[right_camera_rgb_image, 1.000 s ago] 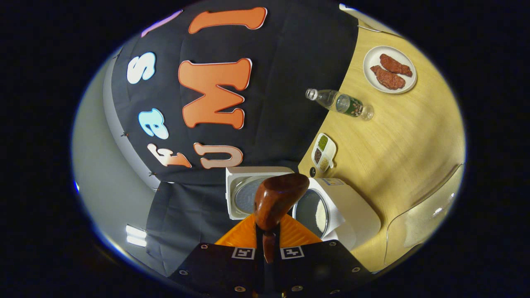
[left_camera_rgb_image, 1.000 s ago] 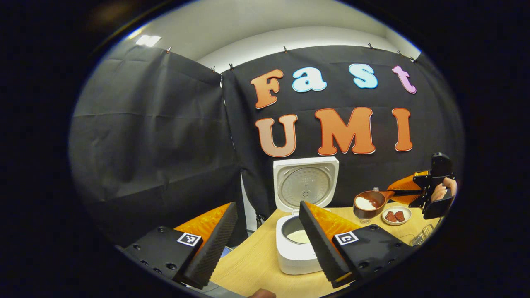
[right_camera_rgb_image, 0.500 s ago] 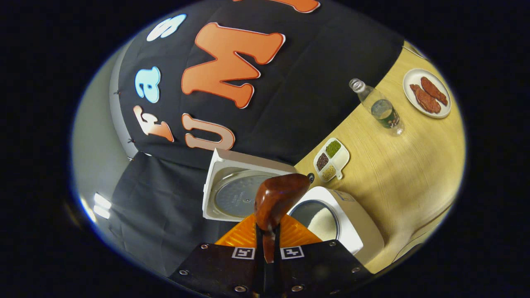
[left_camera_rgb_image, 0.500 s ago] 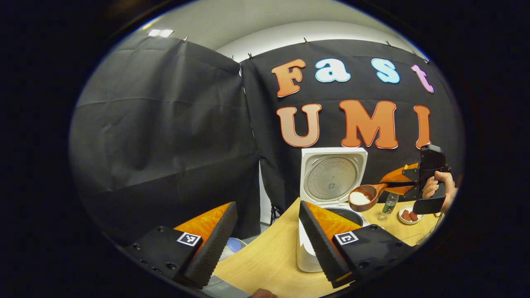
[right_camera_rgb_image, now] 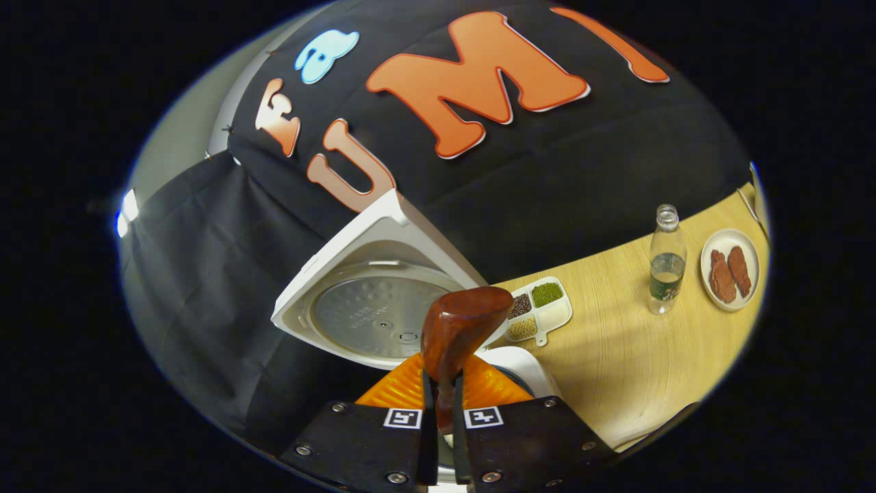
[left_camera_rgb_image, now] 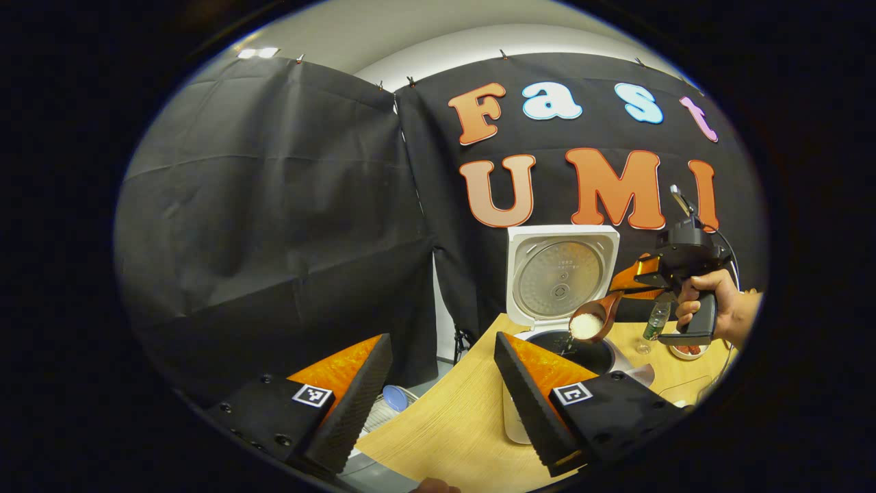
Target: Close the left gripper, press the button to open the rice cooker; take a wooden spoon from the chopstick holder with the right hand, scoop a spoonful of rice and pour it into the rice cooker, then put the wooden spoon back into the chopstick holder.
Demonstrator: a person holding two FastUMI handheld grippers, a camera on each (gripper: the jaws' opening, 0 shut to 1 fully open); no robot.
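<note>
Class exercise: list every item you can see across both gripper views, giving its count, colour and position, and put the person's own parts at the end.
Rice cooker: one, white, lid up, on table.
Wooden spoon: one, brown, holding white rice, tilted over the cooker pot.
Divided dish: one, white, three grain sections, beside cooker.
Bottle: one, clear, upright.
Plate: one, white, two reddish pieces, right of bottle.
Table: one, light wood.
Left gripper: fingers apart.
Right gripper: shut on spoon handle.
Hand: one, holding the right gripper.

We see black cloth walls [left_camera_rgb_image: 274, 226] behind a light wooden tabletop [right_camera_rgb_image: 616, 356], with a ceiling light [left_camera_rgb_image: 258, 52] above.
</note>
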